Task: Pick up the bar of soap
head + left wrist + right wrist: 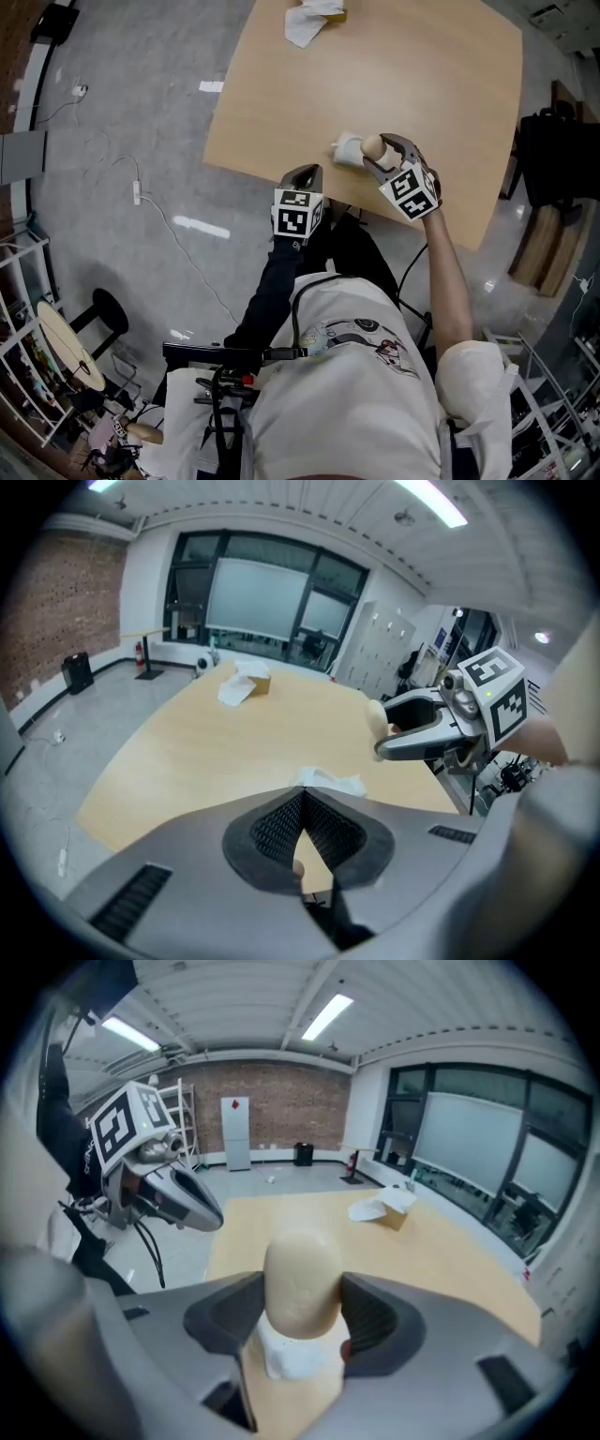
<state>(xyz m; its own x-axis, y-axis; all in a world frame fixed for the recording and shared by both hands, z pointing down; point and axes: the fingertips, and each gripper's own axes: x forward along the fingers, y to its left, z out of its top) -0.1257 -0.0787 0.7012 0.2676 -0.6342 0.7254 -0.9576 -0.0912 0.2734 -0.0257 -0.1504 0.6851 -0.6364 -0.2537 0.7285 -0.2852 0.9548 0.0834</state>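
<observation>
A cream, rounded bar of soap [302, 1279] stands on end between the jaws of my right gripper [302, 1312], which is shut on it. From the head view the soap [373, 146] is held just above the wooden table [441, 84], over a crumpled white tissue [347, 150] that also shows below the soap as the tissue [292, 1354]. My left gripper [302, 174] hovers at the table's near edge, left of the soap, its jaws shut with nothing between them. The left gripper view shows the right gripper [441, 719] holding the soap [378, 717].
A tissue box with a white tissue sticking out [314, 17] sits at the table's far edge. Grey floor with white cables [141, 192] lies to the left. A dark chair [561, 155] stands right of the table, and shelving [37, 328] is at the lower left.
</observation>
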